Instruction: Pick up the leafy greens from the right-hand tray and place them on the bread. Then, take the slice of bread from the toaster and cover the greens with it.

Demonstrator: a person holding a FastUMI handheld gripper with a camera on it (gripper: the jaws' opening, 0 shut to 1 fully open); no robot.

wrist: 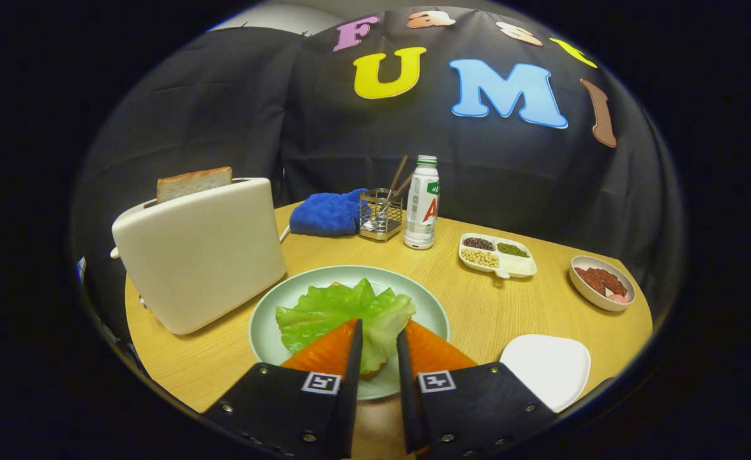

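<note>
A leaf of leafy greens [340, 310] lies spread on the pale green plate [262, 332], covering a slice of bread whose edge peeks out under it [376, 372]. My gripper [379, 329] hovers just over the near edge of the greens, its fingers a little apart with the leaf's edge showing in the gap; they do not seem to press on it. To the left of the plate stands the cream toaster [200, 255], and a slice of bread [195, 182] sticks up out of its slot. The white right-hand tray [545, 367] lies bare beside the right finger.
Beyond the plate stand a blue cloth [327, 214], a wire holder with sticks [382, 214] and a white bottle [422, 204]. To the right are a divided dish of beans [497, 255] and a bowl of red food [602, 282]. The round wooden table [477, 306] ends close behind them.
</note>
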